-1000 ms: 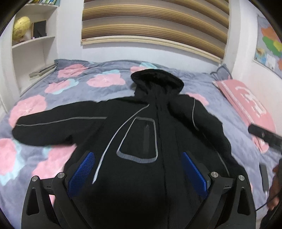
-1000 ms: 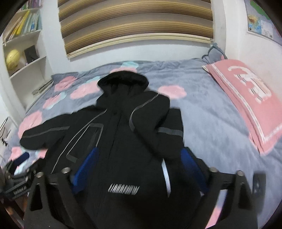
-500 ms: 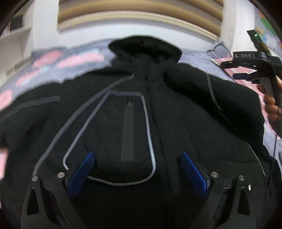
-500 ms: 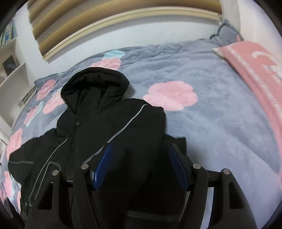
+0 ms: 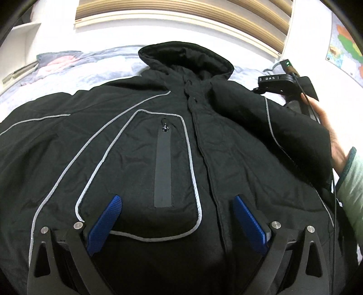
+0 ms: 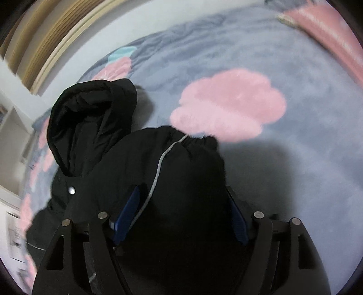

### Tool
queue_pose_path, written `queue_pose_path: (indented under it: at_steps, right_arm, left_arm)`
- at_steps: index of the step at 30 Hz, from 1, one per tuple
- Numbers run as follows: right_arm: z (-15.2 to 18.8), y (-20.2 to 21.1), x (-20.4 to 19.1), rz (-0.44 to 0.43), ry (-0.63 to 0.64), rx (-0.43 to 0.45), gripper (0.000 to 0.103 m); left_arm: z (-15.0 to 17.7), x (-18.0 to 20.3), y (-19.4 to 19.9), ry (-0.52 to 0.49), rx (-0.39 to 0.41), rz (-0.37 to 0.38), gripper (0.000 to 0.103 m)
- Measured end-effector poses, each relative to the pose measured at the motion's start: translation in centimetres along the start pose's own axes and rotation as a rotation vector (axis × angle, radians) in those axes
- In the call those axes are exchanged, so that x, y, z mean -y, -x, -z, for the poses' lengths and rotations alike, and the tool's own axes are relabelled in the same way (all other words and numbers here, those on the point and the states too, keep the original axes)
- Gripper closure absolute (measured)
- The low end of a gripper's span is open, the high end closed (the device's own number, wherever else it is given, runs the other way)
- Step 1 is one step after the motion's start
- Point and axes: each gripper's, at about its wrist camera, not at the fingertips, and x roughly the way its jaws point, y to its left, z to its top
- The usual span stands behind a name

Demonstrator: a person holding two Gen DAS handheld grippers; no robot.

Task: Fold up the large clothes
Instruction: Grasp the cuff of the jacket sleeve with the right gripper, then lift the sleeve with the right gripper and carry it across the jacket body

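Note:
A black hooded jacket (image 5: 163,145) with grey piping lies front up on the bed, hood (image 5: 186,56) toward the wall. My left gripper (image 5: 177,211) is open, low over the chest pocket, holding nothing. The right sleeve is folded in over the jacket's front. My right gripper (image 6: 183,211) is at the jacket's right shoulder (image 6: 177,163), with the bunched black fabric between its blue pads (image 6: 127,213); the jaws stand fairly wide and I cannot tell if they pinch it. The right gripper also shows in the left wrist view (image 5: 285,84), held in a hand.
The bed has a grey cover with pink flowers (image 6: 229,104). A pink pillow (image 6: 322,29) lies at the far right. A striped headboard (image 5: 181,13) and white wall stand behind; white shelves (image 5: 18,34) are at the left.
Both grippers moved forward and down onto the jacket. The right gripper went from above the hem to the right shoulder, and fabric now sits between its pads.

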Motion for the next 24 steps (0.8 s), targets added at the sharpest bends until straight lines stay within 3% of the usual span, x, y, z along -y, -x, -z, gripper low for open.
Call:
queue_pose_path:
  at_steps: [1,3,4,5,8,12,16,19,24]
  right_arm:
    - [0.0,-0.5,0.4,-0.037,-0.018,-0.017,0.026]
    - [0.1,-0.6,0.6,-0.075,-0.021,-0.005,0.038]
    - [0.2,-0.4,0.5,-0.089,-0.013,0.004,0.046]
    - [0.3,-0.1,0.2,-0.103,0.003,0.018,0.062]
    - [0.8,1.4,-1.0,-0.118,0.056,0.057,0.084]
    - [1.6,5.3,-2.8,-0.086,0.132,0.15,0.087]
    - [2.7,12.9,-2.7,-0.038,0.173,0.277,0.088]
    - [3.3,18.5,-0.8,0.02,0.181,0.349,0.089]
    - [4.7,26.7,4.8,0.137,0.174,0.429,0.089]
  left_arm:
    - [0.0,-0.1,-0.1,-0.001,-0.002,-0.001,0.004]
    - [-0.2,-0.1,-0.3,-0.006,0.0,0.0,0.004]
    - [-0.1,-0.1,-0.3,-0.008,0.001,0.002,0.004]
    - [-0.2,-0.1,-0.5,-0.009,0.002,0.003,0.004]
    - [-0.3,-0.3,-0.6,-0.012,0.0,0.004,0.004]
    - [-0.2,-0.3,-0.6,-0.015,0.0,0.0,0.004]
    - [-0.3,0.0,-0.5,-0.026,-0.002,-0.017,0.004]
    - [-0.5,0.4,-0.1,-0.037,-0.013,-0.021,0.004]
    - [-2.1,4.0,2.9,-0.097,-0.013,0.044,0.004]
